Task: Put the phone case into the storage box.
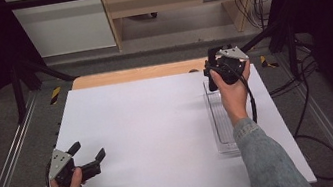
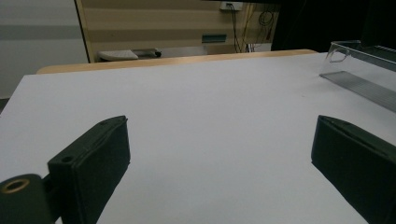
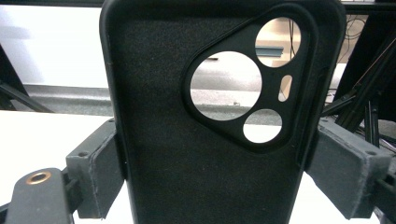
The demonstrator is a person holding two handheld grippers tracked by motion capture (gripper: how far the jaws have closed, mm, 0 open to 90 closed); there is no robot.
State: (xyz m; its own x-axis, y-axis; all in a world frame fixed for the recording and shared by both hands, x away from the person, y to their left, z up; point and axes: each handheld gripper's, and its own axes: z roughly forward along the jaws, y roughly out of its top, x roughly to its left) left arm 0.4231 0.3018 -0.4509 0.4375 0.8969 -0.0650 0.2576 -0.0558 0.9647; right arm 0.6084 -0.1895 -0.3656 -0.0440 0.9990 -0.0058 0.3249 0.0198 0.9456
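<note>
A white bench (image 1: 151, 136) carries a clear plastic tray (image 1: 221, 125) along its right side. Above the tray's far end, the right hand-held gripper (image 1: 215, 73) pinches a black phone case (image 3: 210, 116) by its edges. The left hand-held gripper (image 1: 88, 154) rests near the front left corner, jaws spread with nothing between.

No text or label is legible anywhere

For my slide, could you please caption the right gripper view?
Right claw clamps a black phone case, camera cutouts uppermost.
</note>
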